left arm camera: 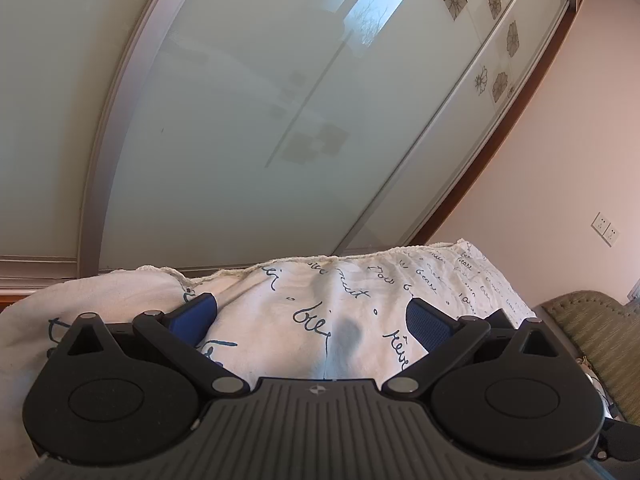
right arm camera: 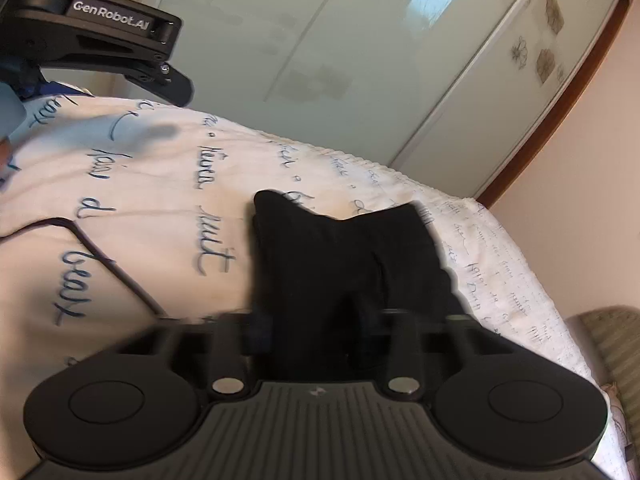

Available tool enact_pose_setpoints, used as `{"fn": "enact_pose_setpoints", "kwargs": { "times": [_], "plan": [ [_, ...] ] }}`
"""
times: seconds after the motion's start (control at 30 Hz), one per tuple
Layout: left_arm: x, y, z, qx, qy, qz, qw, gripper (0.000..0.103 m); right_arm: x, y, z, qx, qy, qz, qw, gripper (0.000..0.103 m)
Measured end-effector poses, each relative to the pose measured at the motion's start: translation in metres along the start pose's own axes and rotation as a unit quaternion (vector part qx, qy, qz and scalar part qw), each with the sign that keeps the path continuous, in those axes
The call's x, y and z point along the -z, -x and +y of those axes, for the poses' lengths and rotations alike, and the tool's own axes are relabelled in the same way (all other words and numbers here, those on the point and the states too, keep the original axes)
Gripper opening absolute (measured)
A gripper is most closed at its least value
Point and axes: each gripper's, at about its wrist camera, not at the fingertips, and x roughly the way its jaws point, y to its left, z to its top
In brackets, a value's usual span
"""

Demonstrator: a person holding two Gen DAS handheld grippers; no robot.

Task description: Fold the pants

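While the left gripper (left arm camera: pixel 312 312) jaws gape over the bedsheet (left arm camera: pixel 360 292), only right view shows black pants (right arm camera: pixel 344 248), right gripper (right arm camera: pixel 320 320) jaws pinching them.

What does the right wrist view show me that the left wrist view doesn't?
Only the right wrist view shows the black pants, lying bunched on the bed with the right gripper narrowed around their near edge; blur hides whether the pads press. It also shows the left gripper from outside, at upper left.

Only the left wrist view shows the left gripper's blue fingers spread wide with nothing between them, and the wall sockets.

Both show the white bedspread with blue script and the frosted sliding doors.
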Motion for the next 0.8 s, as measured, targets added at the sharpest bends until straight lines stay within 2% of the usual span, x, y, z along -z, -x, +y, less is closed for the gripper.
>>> {"fn": "enact_pose_setpoints", "kwargs": {
  "times": [0.13, 0.2, 0.27, 0.33, 0.4, 0.5, 0.53, 0.6, 0.63, 0.67, 0.7, 0.73, 0.77, 0.8],
  "plan": [
    [-0.008, 0.001, -0.004, 0.012, 0.000, 0.012, 0.9999, 0.101, 0.001, 0.010, -0.025, -0.032, -0.089, -0.016, 0.995, 0.020],
    [-0.016, 0.005, -0.006, 0.046, 0.029, 0.030, 0.9981, 0.101, 0.002, 0.016, -0.040, -0.044, -0.138, -0.032, 0.989, 0.018],
    [-0.022, 0.007, -0.013, 0.104, 0.074, 0.056, 0.9902, 0.101, 0.007, 0.020, -0.052, -0.053, -0.176, -0.037, 0.982, 0.018],
    [-0.021, -0.004, -0.027, 0.152, 0.110, 0.117, 0.9752, 0.101, 0.010, 0.019, -0.059, -0.067, -0.205, -0.040, 0.976, 0.017],
    [-0.014, -0.023, -0.044, 0.185, 0.143, 0.183, 0.9549, 0.101, 0.013, 0.019, -0.063, -0.073, -0.225, -0.040, 0.971, 0.018],
    [0.004, -0.056, -0.066, 0.203, 0.185, 0.273, 0.9220, 0.099, 0.019, 0.026, -0.068, -0.073, -0.242, -0.047, 0.966, 0.018],
    [0.009, -0.066, -0.072, 0.198, 0.189, 0.287, 0.9181, 0.098, 0.021, 0.028, -0.070, -0.072, -0.251, -0.053, 0.964, 0.018],
    [0.016, -0.075, -0.084, 0.167, 0.178, 0.282, 0.9279, 0.088, 0.026, 0.033, -0.078, -0.080, -0.277, -0.066, 0.955, 0.018],
    [0.016, -0.079, -0.089, 0.164, 0.165, 0.275, 0.9330, 0.070, 0.029, 0.035, -0.083, -0.101, -0.295, -0.071, 0.947, 0.018],
    [0.016, -0.083, -0.095, 0.166, 0.146, 0.270, 0.9371, 0.042, 0.034, 0.034, -0.091, -0.139, -0.319, -0.062, 0.935, 0.026],
    [0.017, -0.088, -0.101, 0.160, 0.125, 0.271, 0.9411, 0.031, 0.039, 0.033, -0.099, -0.176, -0.345, -0.043, 0.921, 0.033],
    [0.016, -0.091, -0.105, 0.143, 0.098, 0.268, 0.9475, 0.032, 0.045, 0.034, -0.108, -0.201, -0.374, -0.027, 0.905, 0.055],
    [0.017, -0.093, -0.109, 0.141, 0.071, 0.261, 0.9524, 0.025, 0.054, 0.036, -0.117, -0.215, -0.406, -0.025, 0.888, 0.083],
    [0.018, -0.092, -0.116, 0.143, 0.035, 0.246, 0.9580, 0.025, 0.067, 0.040, -0.128, -0.223, -0.446, -0.035, 0.866, 0.091]
  ]
}}
